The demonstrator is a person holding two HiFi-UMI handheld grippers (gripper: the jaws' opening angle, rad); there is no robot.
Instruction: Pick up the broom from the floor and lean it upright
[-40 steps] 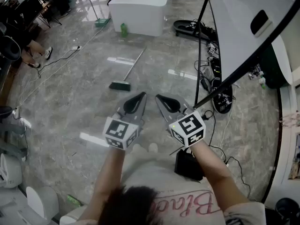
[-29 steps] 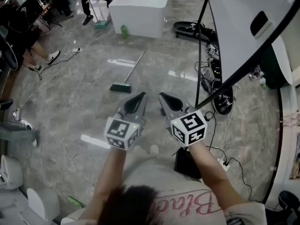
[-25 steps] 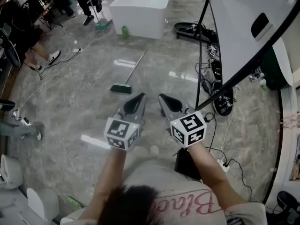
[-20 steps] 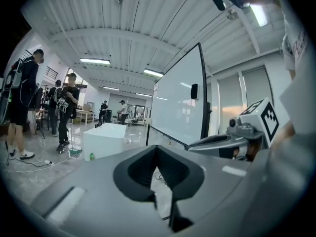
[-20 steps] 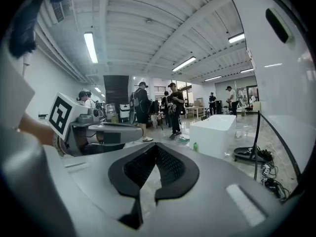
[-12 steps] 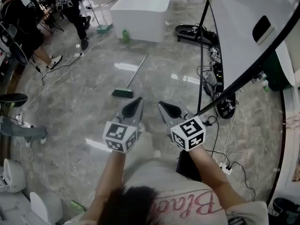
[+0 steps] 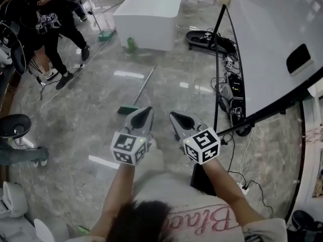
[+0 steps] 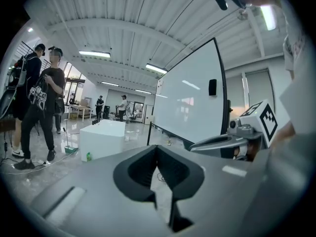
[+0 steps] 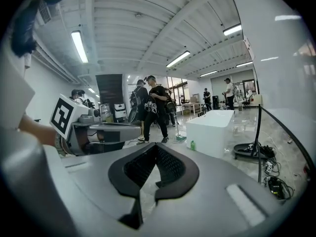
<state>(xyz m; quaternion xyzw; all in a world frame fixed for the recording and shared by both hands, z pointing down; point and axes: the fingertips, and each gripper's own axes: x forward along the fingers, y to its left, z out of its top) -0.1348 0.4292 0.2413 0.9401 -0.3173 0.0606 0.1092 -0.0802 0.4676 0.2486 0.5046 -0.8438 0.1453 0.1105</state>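
Broom (image 7: 142,86) lies on floor (image 7: 86,130) ahead of left tongs (image 7: 146,109), leftward of right tongs (image 7: 173,115).

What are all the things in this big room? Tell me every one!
broom: one, grey handle with green head, lying on the floor ahead of the grippers
counter: one, white, beyond the broom
bottle: one, green, on the floor by the counter
whiteboard: one, white with black frame, at the right
cables: a tangle, black, beneath the whiteboard
people: several, dark clothes, upper left
left gripper: one, grey, jaws shut, empty
right gripper: one, grey, jaws shut, empty
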